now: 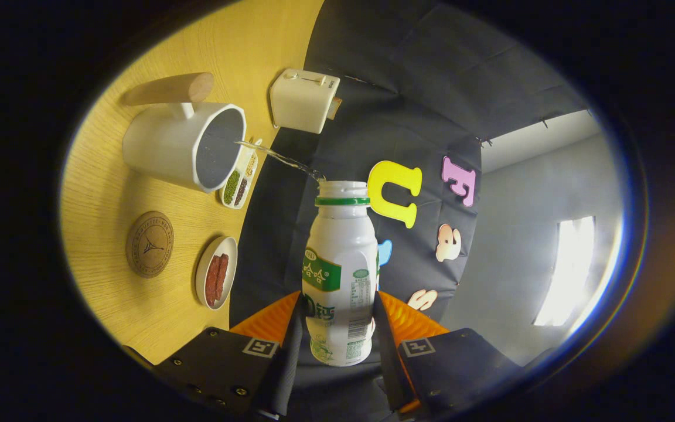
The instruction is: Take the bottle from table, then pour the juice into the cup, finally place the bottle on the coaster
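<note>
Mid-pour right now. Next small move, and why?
Probably hold the tilt a moment, then roll the bottle back upright. The tool is shut on it, both fingers pressing its sides, and a thin stream runs from its open mouth into the cup. The coaster beside the cup sits bare, so placing there comes after. How much liquid is in the cup is hard to tell.

The wooden table [109,193] carries a white cup [182,146] with a wooden handle, and a white toaster [302,101] at the edge by the booth wall. A round coaster [149,244] lies away from that edge, while a plate of red strips [216,280] and a divided tray of beans [239,180] lie along it.
</note>
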`<state>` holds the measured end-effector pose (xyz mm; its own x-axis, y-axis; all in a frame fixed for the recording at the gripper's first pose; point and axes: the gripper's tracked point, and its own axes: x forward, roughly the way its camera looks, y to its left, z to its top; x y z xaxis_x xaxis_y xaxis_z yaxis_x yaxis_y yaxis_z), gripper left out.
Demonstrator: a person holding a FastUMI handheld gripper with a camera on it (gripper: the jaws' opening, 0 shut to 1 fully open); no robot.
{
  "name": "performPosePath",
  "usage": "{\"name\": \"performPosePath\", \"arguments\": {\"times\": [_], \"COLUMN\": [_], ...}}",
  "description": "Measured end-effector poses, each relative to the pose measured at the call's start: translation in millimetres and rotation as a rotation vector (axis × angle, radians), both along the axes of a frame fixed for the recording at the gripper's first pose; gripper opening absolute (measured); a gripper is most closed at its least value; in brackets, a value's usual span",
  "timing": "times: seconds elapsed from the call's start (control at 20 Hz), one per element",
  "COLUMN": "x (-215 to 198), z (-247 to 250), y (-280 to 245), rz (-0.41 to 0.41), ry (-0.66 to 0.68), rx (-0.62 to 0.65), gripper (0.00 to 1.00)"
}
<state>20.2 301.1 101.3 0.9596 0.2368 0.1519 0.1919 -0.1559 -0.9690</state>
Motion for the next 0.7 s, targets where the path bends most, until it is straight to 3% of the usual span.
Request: {"name": "performPosePath", "arguments": {"times": [0.7], "x": [-1.6], "z": [5.1], "y": [-4.5], "rz": [-0.009], "ry": [-0.026], "rx": [-0.059], "gripper": [0.62]}}
